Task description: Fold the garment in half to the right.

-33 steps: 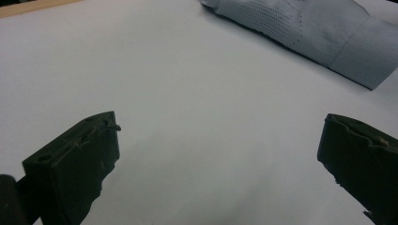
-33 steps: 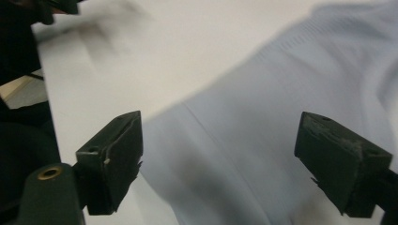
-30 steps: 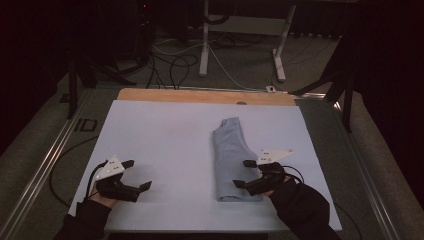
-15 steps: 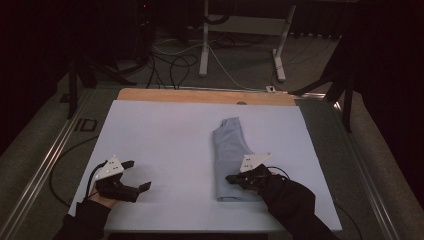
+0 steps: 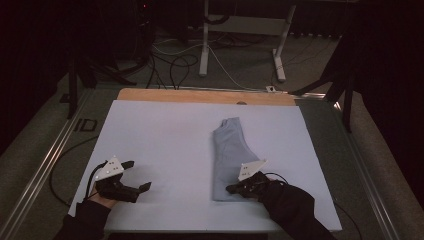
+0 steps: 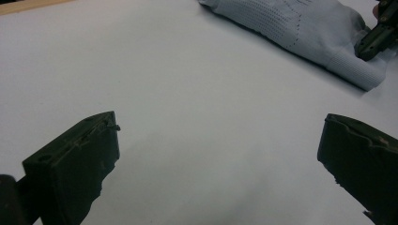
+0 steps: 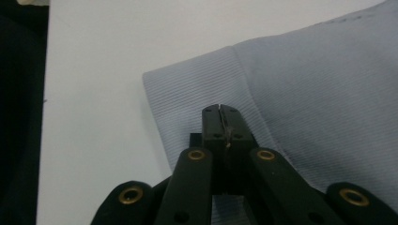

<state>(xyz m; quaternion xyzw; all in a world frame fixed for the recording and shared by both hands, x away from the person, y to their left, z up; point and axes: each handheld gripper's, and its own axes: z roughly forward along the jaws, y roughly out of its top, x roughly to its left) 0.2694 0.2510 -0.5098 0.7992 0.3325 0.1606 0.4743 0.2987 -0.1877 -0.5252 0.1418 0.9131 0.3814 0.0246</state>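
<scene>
High view is giving me the folded pale blue-grey knitted garment [image 5: 229, 157] lying lengthwise on the white tabletop [image 5: 160, 135], right of centre. I am seeing my right claw [image 5: 231, 189] sitting at its near ribbed hem; right gripper view is showing those jaws pressed tight together on the ribbed band, though I cannot tell whether any cloth is pinched between them. My left claw [image 5: 139, 175] is resting well apart on bare tabletop near the front left corner, jaws gaping wide with nothing between them.
</scene>
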